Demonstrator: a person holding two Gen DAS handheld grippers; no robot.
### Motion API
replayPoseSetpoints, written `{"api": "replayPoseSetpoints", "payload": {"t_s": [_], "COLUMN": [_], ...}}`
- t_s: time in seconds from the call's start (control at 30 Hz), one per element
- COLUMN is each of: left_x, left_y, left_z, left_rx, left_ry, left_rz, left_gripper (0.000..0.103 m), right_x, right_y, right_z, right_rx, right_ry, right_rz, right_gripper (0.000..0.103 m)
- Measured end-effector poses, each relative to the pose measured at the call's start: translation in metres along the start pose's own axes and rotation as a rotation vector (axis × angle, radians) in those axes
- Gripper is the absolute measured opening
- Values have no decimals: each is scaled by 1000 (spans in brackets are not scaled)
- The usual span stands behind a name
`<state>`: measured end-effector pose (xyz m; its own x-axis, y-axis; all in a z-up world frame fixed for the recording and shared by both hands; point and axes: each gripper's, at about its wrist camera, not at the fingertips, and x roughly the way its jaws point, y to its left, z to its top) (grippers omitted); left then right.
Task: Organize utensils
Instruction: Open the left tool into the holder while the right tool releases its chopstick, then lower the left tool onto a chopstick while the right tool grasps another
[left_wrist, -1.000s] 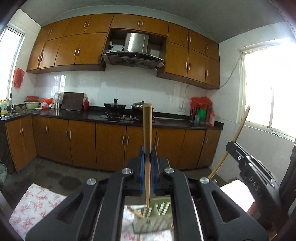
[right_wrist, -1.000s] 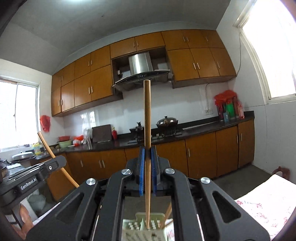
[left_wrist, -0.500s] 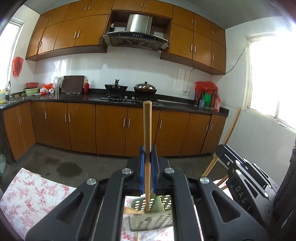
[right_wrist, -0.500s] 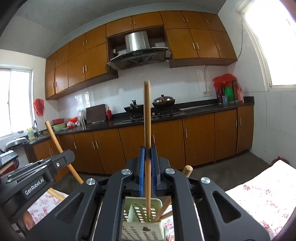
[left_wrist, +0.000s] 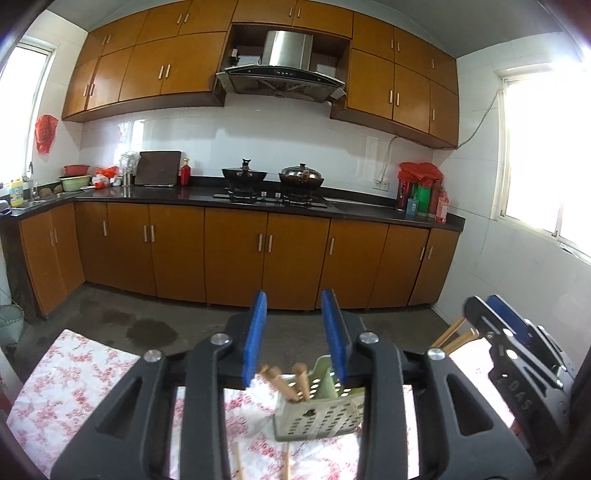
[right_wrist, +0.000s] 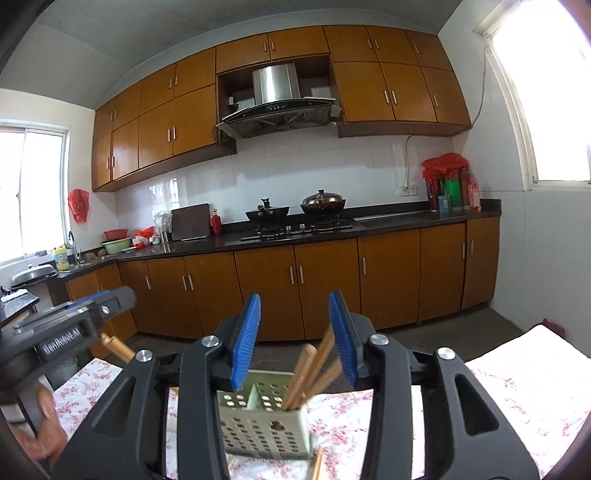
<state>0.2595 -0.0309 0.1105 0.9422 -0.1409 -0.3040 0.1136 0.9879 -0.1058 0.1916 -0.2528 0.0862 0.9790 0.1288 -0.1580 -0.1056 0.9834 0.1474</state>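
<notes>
perforated green plastic holder (right_wrist: 264, 430), round wooden chopsticks (right_wrist: 308, 373)

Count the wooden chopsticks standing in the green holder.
3, all leaning in the right compartment of the green holder: chopsticks and. More may be hidden behind the right gripper.

Orange-brown cabinets (left_wrist: 236, 251) along the far wall, more cabinets above. White tiles (left_wrist: 280, 147) between. Steel hood (left_wrist: 284, 70) over two pots (left_wrist: 273, 175) on a dark counter (left_wrist: 369, 208). Bright windows (left_wrist: 546, 155) left and right. Grey floor (left_wrist: 155, 314), stained. Floral cloth (left_wrist: 77, 384) near.
</notes>
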Motion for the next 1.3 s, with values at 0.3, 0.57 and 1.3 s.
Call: {"api": "replayPoseSetpoints", "payload": {"t_s": [0.3, 0.57, 1.3], "left_x": [-66, -67, -23], "left_y": [27, 58, 49], "left_z": [-34, -112, -202], "left_rx": [36, 33, 69], "left_ry": [35, 210, 492], "left_rz": [95, 202, 170], "left_gripper": [40, 42, 42], "right_x": [-33, -20, -2], "right_y": [-27, -33, 2], "right_z": [-32, -125, -195], "right_rx": [-3, 10, -11], "right_ry": [161, 523, 749], "right_rz": [-55, -64, 27], "right_gripper": [46, 35, 20]}}
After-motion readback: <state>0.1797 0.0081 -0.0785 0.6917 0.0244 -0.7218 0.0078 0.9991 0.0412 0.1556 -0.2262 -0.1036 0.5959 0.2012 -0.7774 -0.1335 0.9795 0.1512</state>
